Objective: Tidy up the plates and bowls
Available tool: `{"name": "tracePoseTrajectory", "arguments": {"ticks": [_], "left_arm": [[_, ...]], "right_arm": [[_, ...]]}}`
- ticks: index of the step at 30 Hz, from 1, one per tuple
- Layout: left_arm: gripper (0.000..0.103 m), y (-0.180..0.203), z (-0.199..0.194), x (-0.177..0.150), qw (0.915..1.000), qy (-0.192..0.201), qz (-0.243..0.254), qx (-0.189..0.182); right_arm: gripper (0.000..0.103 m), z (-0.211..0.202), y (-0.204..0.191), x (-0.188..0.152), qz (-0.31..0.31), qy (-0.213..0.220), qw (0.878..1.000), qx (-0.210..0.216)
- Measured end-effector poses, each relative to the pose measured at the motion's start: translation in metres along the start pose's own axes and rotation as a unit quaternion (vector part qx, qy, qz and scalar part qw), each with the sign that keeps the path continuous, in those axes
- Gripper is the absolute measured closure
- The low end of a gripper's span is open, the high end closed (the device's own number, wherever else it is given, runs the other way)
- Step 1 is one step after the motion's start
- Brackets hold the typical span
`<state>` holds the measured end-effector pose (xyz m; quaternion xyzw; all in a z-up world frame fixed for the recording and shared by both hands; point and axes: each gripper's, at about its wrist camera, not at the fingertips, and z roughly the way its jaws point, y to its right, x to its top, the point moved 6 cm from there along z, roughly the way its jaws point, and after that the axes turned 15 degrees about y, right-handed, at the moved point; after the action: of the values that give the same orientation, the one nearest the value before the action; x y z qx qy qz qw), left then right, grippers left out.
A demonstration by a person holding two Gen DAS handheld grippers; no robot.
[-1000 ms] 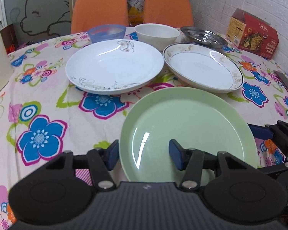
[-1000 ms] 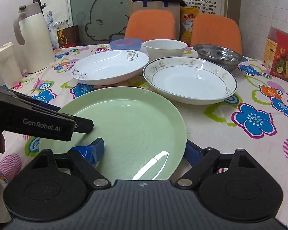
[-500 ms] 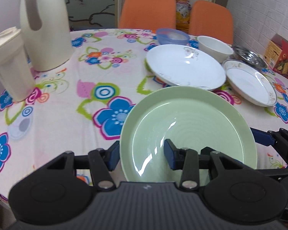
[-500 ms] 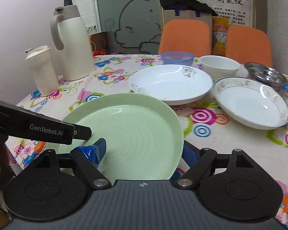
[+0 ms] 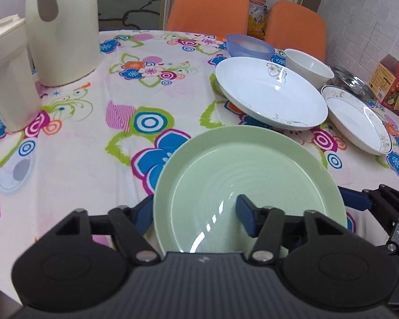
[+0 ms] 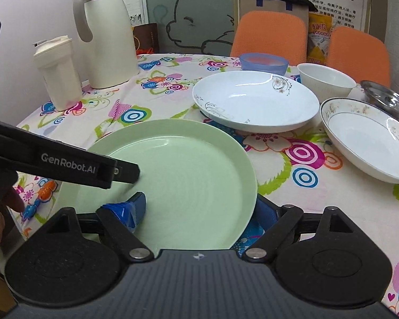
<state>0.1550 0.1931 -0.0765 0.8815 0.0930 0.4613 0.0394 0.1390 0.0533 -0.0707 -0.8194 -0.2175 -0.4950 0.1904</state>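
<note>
Green plate (image 5: 247, 183): the thing in hand, held level over the near edge of the flowered tablecloth (image 5: 87, 143), carried between the two tools; whether its underside touches the cloth cannot be told.
Left gripper (image 5: 194, 212): jaws partly closed and straddling the plate's near-left rim, one blue pad outside the rim, the other inside the well; it looks like a grip on the rim.
Right gripper (image 6: 199, 211): jaws set the same way on the plate's near-right rim, left pad (image 6: 130, 208) on the inner face, the other pad under the outer edge, so it too appears clamped on the plate.
Just beyond: the white plate with the floral sprig (image 6: 255, 101) lies near the green plate's far edge, apart from it.
To the right: the gold-rimmed plate (image 6: 367, 138) rests on the cloth beside the white one.
Further back: blue bowl (image 6: 263, 62), white bowl (image 6: 324, 79) and steel dish (image 6: 385, 98) stand singly in a row.
Left side: a cream thermos (image 6: 109, 34) and a small lidded jug (image 6: 58, 71), clear of the crockery.
Done so far: nothing is stacked; every plate and bowl lies separate.
Left to do: I judge the work barely begun, with the green plate to set down as a base or on a pile, then the two white plates gathered, then the bowls nested.
</note>
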Motion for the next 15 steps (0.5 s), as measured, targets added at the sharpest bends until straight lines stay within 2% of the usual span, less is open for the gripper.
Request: {"name": "tracePoseTrajectory", "arguments": {"ticks": [2,3,4,7,15], "left_arm": [[0.036,-0.002,-0.004,0.007,0.9998,0.012,-0.013,-0.005],[0.029,-0.004,-0.007,0.012,0.9996,0.022,-0.015,-0.004],[0.027,-0.005,-0.009,0.019,0.9992,0.035,-0.017,-0.001],[0.027,-0.003,-0.013,0.037,0.9983,0.057,-0.014,0.002],[0.027,0.013,-0.008,0.064,0.9965,0.082,0.018,-0.003]], "right_arm": [[0.031,-0.008,0.007,0.01,0.014,0.016,1.0,-0.008],[0.031,-0.012,0.01,0.015,0.008,0.023,1.0,-0.018],[0.031,-0.016,0.012,0.021,-0.005,0.03,0.999,-0.03],[0.031,-0.019,0.02,0.038,-0.028,0.05,0.997,-0.052],[0.031,-0.01,0.04,0.06,-0.043,0.061,0.994,-0.076]]}}
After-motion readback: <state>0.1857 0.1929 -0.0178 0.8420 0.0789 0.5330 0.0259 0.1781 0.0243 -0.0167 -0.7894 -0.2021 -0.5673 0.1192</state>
